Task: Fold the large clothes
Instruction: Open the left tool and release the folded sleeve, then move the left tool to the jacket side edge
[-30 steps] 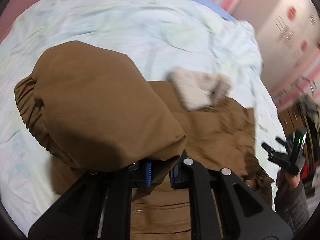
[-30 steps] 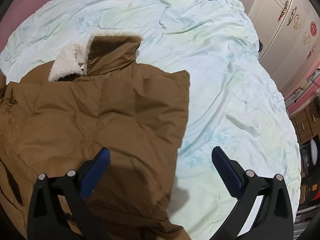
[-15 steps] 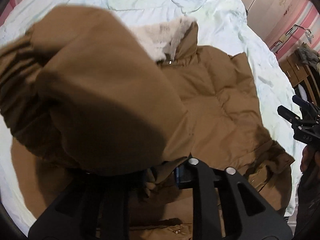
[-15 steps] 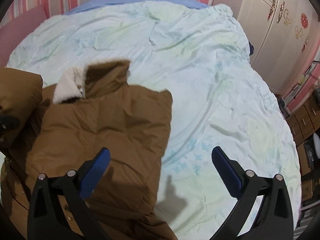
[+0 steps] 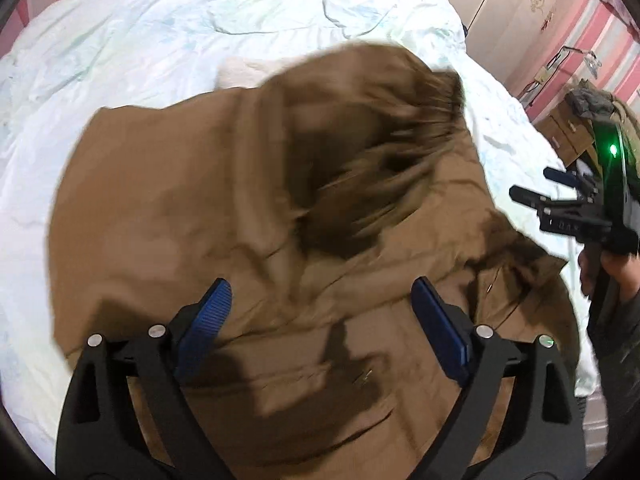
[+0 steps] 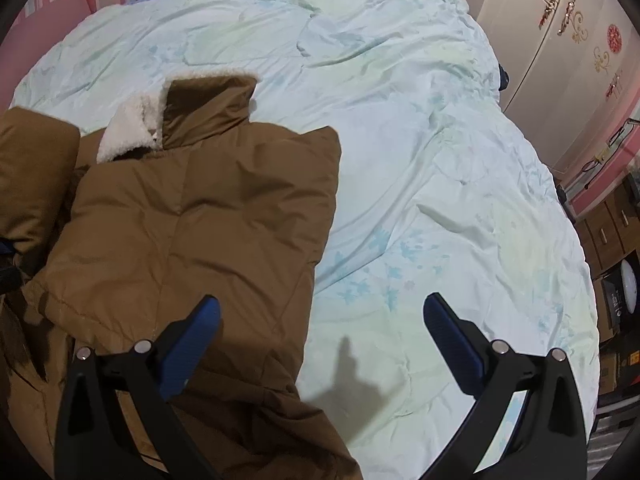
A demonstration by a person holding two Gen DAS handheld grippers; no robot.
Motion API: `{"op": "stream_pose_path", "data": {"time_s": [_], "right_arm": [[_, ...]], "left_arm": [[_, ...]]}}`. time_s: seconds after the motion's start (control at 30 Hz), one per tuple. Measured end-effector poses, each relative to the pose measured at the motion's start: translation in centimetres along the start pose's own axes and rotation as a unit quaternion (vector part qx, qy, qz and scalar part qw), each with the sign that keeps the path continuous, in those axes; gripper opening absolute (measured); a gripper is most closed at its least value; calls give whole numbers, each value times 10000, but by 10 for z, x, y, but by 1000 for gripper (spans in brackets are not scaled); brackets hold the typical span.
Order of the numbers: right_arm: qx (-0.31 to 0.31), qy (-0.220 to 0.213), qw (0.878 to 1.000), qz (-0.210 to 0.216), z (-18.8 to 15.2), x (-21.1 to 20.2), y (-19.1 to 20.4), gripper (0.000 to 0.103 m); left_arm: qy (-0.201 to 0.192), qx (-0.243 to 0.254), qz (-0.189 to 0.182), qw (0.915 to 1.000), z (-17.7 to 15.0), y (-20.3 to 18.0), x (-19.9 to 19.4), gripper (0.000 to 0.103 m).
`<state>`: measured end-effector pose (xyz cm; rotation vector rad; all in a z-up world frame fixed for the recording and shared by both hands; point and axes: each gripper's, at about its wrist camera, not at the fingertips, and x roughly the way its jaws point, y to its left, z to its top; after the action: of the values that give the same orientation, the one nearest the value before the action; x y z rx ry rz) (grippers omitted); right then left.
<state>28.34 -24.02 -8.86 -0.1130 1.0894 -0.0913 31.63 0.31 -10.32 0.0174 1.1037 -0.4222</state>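
A brown padded jacket point(image 6: 192, 220) with a white fleece collar point(image 6: 132, 124) lies on the bed, its right side folded inward. In the left wrist view a brown sleeve point(image 5: 360, 152) is blurred in motion, flung across the jacket's body point(image 5: 160, 220). My left gripper point(image 5: 320, 320) hangs open above the jacket with nothing between its blue pads. My right gripper point(image 6: 320, 344) is open too, over the jacket's right edge and the quilt. The right gripper point(image 5: 536, 186) also shows at the right of the left wrist view, held by a hand point(image 5: 612, 268).
A pale green and blue quilt point(image 6: 420, 140) covers the bed, with wide bare cloth right of the jacket. A white wardrobe point(image 6: 560, 32) and pink striped walls stand beyond. Brown drawers point(image 6: 608, 236) and boxes sit past the bed's right edge.
The left gripper, which was shut on the brown sleeve, has swung it over the jacket and opened; the sleeve is falling free. The right gripper stayed open and rose slightly.
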Motion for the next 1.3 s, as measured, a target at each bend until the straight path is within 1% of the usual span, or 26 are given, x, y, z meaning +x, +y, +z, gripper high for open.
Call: {"op": "stream_pose_path", "data": {"time_s": [0.07, 0.1, 0.17, 0.2, 0.23, 0.33, 0.4, 0.47, 0.5, 0.57, 0.63, 0.7, 0.77, 0.83, 0.9, 1.03, 1.2, 1.23, 1.27, 1.3], "right_arm": [[-66, 6, 10000, -10, -2, -1, 6, 101], [-85, 11, 10000, 9, -2, -1, 9, 101], [-133, 34, 9999, 47, -4, -2, 16, 101], [-193, 40, 9998, 60, -4, -2, 21, 101], [-247, 48, 9997, 65, -5, -3, 26, 101], [-381, 44, 9992, 90, -4, -5, 40, 101], [-417, 32, 9990, 143, -1, -8, 49, 101], [-456, -8, 9987, 220, 4, -12, 58, 101], [-482, -34, 9985, 265, 7, -15, 63, 101], [-528, -87, 9978, 380, 13, -21, 74, 101], [-545, -134, 9970, 528, 19, -27, 84, 101], [-542, -193, 9958, 713, 26, -34, 94, 101], [-494, -225, 9945, 894, 32, -38, 102, 101], [-452, -210, 9932, 1051, 38, -38, 112, 101], [-429, -150, 9930, 1089, 41, -34, 121, 101], [-342, 16, 9924, 1186, 41, -23, 140, 101], [-400, 318, 9906, 1272, 33, -5, 168, 101], [-389, 348, 9900, 1312, 32, 0, 171, 100], [-372, 376, 9896, 1335, 31, 5, 174, 93], [-314, 450, 9888, 1389, 30, 11, 175, 89]], "left_arm": [[-52, 85, 171, 9998, -12, 14, -17, 91], [-77, 101, 189, 9997, -18, 22, -28, 91], [-154, 110, 360, 9992, -23, 34, -42, 91], [-199, 103, 382, 9990, -25, 42, -50, 91], [-239, 91, 375, 9990, -27, 49, -58, 91], [-368, 32, 554, 9978, -29, 71, -84, 91], [-432, -43, 588, 9973, -27, 86, -95, 91], [-518, -128, 670, 9963, -26, 96, -103, 95], [-573, -164, 770, 9953, -26, 100, -107, 100], [-716, -174, 864, 9935, -27, 110, -121, 100], [-847, -200, 1067, 9905, -30, 121, -131, 100], [-818, -286, 1285, 9879, -30, 137, -132, 100], [-660, -441, 1482, 9858, -29, 156, -120, 100], [-461, -673, 1494, 9854, -29, 175, -104, 100], [-352, -892, 1506, 9839, -29, 186, -94, 100], [-267, -1159, 1430, 9826, -28, 189, -70, 100], [-162, -1143, 1509, 9818, -27, 179, -56, 100], [-151, -1144, 1519, 9816, -27, 178, -56, 100], [-152, -1151, 1508, 9817, -27, 177, -57, 100], [-163, -1165, 1490, 9818, -27, 176, -59, 100]]}}
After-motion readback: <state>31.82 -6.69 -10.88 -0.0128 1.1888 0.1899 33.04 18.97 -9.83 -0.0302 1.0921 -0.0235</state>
